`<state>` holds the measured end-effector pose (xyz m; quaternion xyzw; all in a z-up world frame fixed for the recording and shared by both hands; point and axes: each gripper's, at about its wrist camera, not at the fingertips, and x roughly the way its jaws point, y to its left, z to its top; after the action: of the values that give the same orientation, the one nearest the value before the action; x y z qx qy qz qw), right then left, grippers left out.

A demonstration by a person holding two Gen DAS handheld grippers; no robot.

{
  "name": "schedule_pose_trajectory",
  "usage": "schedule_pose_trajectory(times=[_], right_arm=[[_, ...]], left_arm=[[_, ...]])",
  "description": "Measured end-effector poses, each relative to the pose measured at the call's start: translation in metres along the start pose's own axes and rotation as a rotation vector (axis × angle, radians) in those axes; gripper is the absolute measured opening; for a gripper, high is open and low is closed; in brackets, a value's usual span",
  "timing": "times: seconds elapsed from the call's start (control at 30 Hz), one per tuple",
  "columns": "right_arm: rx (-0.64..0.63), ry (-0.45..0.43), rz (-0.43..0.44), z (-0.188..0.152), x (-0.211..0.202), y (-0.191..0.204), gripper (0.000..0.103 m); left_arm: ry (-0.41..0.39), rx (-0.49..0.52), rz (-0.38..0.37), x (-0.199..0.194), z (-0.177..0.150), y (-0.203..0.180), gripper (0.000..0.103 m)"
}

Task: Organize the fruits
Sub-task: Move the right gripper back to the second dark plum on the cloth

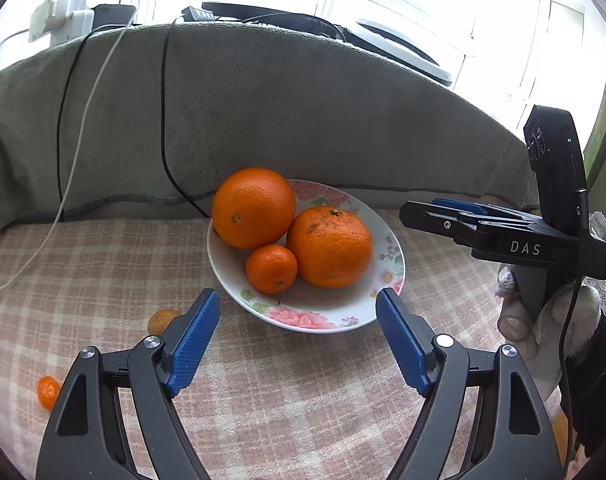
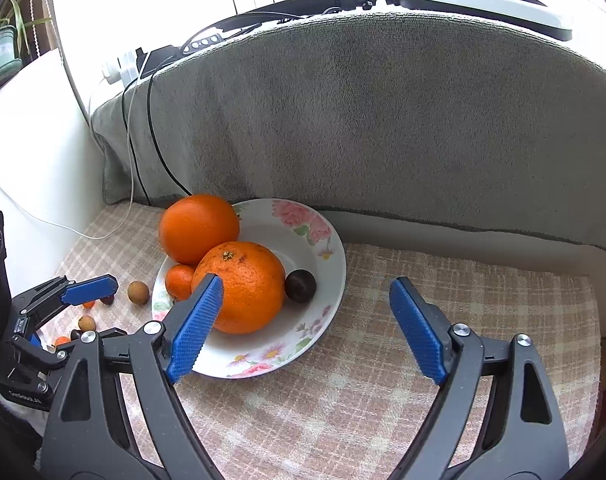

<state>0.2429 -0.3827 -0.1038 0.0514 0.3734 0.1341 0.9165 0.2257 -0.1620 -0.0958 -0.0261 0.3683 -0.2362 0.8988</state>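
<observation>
A white floral bowl (image 1: 387, 240) (image 2: 331, 248) sits on the checked cloth and holds two big oranges (image 1: 253, 208) (image 1: 329, 246) (image 2: 199, 229) (image 2: 245, 284), a small mandarin (image 1: 272, 269) (image 2: 179, 280) and a dark round fruit (image 2: 300, 285). My left gripper (image 1: 298, 304) hovers open just in front of the bowl with nothing between its blue pads. Over the bowl's right front my right gripper (image 2: 306, 292) is open too, holding nothing. In the left wrist view the right gripper (image 1: 443, 210) shows at the right, held by a gloved hand (image 1: 543, 320).
Small loose fruits lie on the cloth left of the bowl: a tan one (image 1: 162, 320) (image 2: 138, 292), an orange one (image 1: 48, 391) and several more (image 2: 87, 322). A grey towel-covered backrest (image 1: 263, 112) rises behind, with cables (image 1: 165, 100) running down it.
</observation>
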Motion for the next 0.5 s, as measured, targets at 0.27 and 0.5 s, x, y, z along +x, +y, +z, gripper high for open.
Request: schedule_pose_trajectory(times=[0.27, 0.5], right_arm=[[-0.015, -0.006, -0.023, -0.004, -0.011, 0.006, 0.088], [0.013, 0.013, -0.032, -0.006, -0.016, 0.010, 0.088]], left_arm=[[-0.018, -0.007, 0.005, -0.019, -0.004, 0.004, 0.080], [-0.047, -0.008, 0.015, -0.046, -0.010, 0.009, 0.080]])
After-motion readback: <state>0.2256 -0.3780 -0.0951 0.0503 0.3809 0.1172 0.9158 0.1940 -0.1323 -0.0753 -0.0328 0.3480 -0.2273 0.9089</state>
